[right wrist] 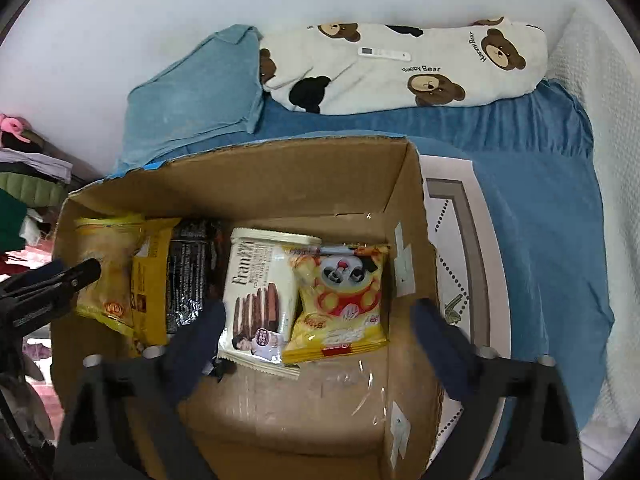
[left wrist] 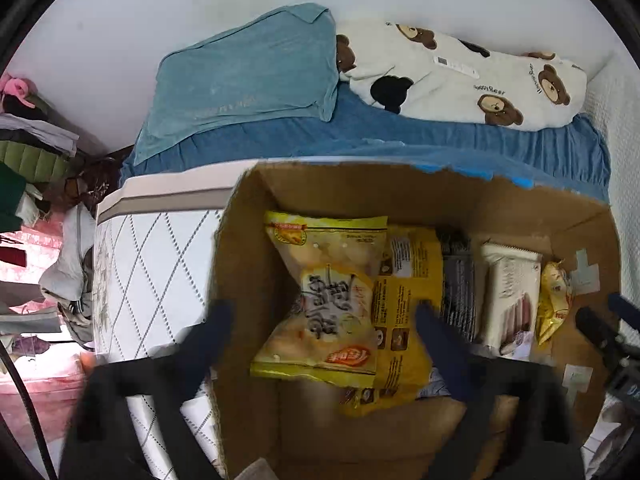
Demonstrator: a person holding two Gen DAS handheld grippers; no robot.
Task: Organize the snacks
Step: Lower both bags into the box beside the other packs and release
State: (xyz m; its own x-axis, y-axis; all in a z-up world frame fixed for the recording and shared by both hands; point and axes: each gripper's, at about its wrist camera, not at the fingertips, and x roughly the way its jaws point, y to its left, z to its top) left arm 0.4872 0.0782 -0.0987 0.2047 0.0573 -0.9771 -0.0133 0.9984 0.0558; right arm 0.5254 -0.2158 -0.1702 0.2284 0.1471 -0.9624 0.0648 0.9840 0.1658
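While both tongs, the left gripper [left wrist: 320, 320] and right gripper [right wrist: 320, 316], hang spread and empty, snack packets [right wrist: 340, 300] lie mid-frame inside the cardboard box [right wrist: 280, 176].

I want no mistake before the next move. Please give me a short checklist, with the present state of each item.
1. Left gripper open, nothing held: ok.
2. Right gripper open, nothing held: ok.
3. Snacks are inside the cardboard box, in one row: ok.
4. Franzzi wafer pack and panda snack bag side by side, touching: ok.
5. Free floor at the near side of the box for more snacks: ok.
6. More snacks outside the box to collect: cannot tell.
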